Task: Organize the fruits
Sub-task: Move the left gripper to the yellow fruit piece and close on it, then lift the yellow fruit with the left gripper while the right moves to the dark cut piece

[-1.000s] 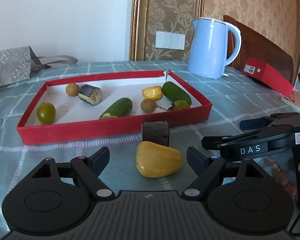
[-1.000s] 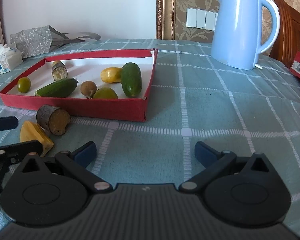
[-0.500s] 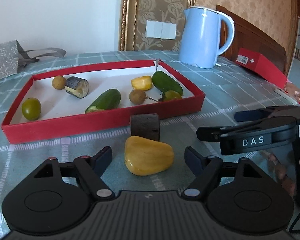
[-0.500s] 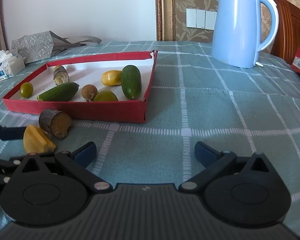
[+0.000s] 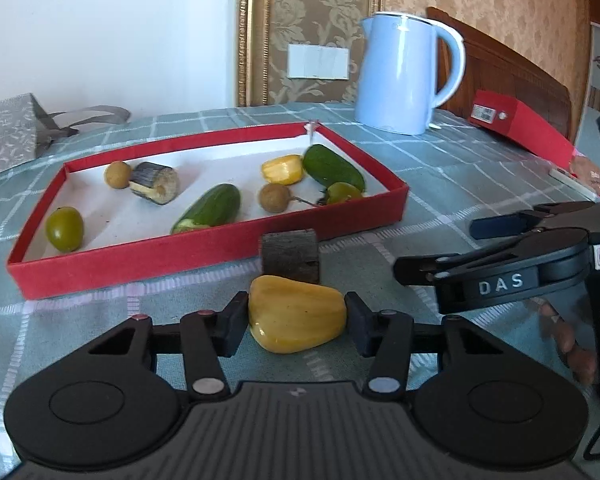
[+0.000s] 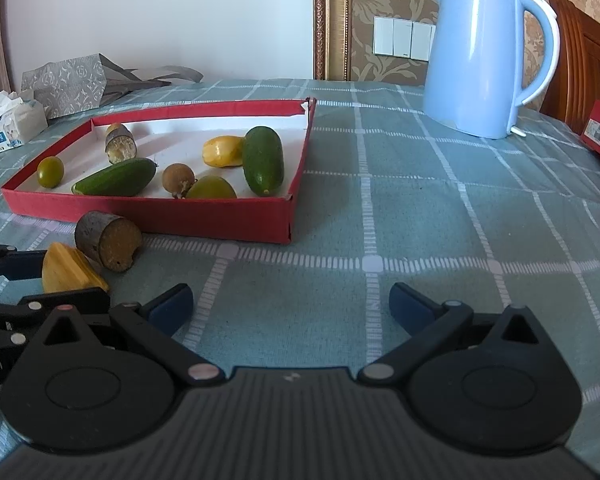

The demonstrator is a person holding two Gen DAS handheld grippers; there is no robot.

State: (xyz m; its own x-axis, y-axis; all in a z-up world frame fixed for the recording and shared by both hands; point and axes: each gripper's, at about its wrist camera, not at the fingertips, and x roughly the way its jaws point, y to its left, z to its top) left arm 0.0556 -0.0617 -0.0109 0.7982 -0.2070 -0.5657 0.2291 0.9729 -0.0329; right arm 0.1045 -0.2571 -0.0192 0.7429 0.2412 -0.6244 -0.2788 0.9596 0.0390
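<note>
A yellow fruit piece [image 5: 296, 316] lies on the green checked cloth in front of the red tray [image 5: 204, 246]. My left gripper [image 5: 296, 322] is shut on this yellow piece, a pad on each side. A dark sugarcane stub [image 5: 291, 255] stands just behind it. The same yellow piece [image 6: 70, 270] and stub [image 6: 108, 240] show at the left of the right wrist view. The tray [image 6: 220, 218] holds cucumbers, longans, green fruits, another yellow piece and a cane stub. My right gripper [image 6: 290, 306] is open and empty above bare cloth.
A blue kettle [image 5: 404, 80] stands behind the tray at the right. A red box [image 5: 520, 124] lies at the far right edge. A grey paper bag [image 6: 72, 84] and a tissue pack [image 6: 14, 120] sit at the back left.
My left gripper's fingers have closed from wide open onto the yellow fruit piece. The right gripper has stayed open and shifted only slightly.
</note>
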